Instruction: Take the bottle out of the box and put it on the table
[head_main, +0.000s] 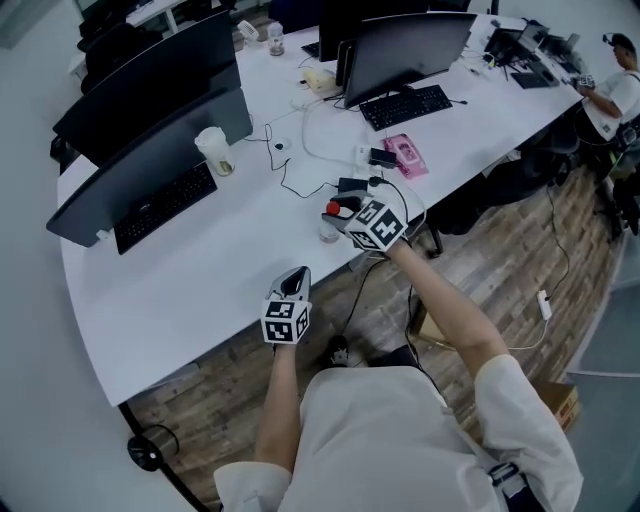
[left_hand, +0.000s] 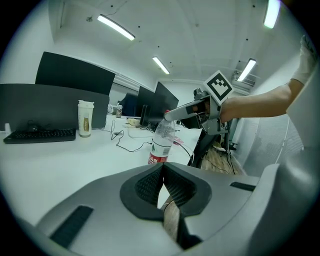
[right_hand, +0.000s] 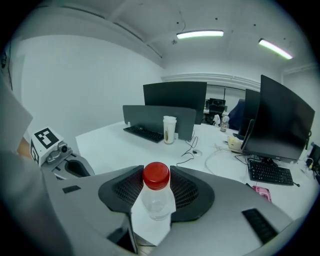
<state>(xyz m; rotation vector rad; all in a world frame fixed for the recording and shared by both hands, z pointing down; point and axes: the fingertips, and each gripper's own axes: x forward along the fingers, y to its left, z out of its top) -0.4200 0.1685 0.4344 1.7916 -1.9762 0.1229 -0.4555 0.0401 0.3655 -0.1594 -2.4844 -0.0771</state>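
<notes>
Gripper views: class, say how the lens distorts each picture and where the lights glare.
Left gripper view: fisheye bend, dark corners, ceiling lights blown white. Right gripper view: same round vignette, ceiling lights glaring too, bottle sharp.

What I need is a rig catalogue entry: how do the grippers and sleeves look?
The left gripper and right gripper have grey shells, black ribbed pads and a cube of black-and-white square markers each. The shirt is white and short-sleeved. No cables show.
</notes>
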